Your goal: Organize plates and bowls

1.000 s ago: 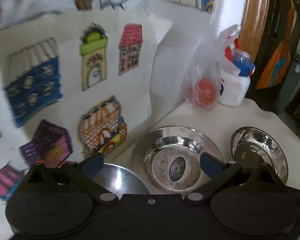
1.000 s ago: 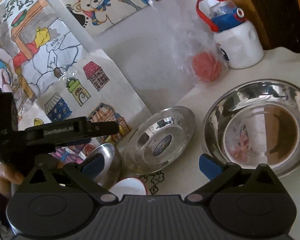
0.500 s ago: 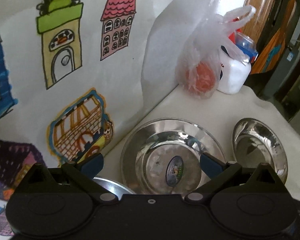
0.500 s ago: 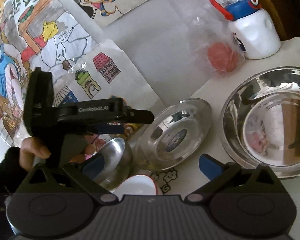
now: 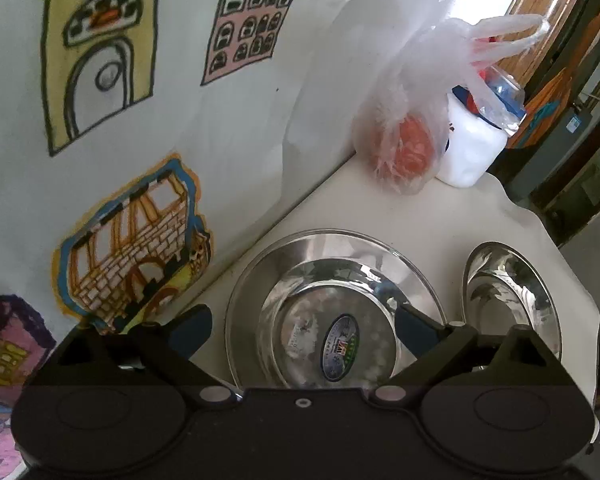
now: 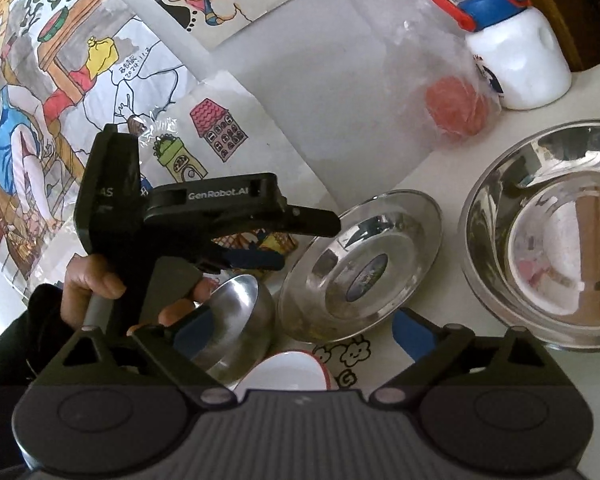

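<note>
My left claw (image 5: 302, 330) stands open and empty, directly over the near rim of the stickered steel plate (image 5: 332, 320) on the bench (image 5: 460, 216), close against the wall. My right claw (image 6: 300, 330), also open and empty, sits farther back; the large steel bowl (image 6: 548, 240) lies ahead to its right.
</note>
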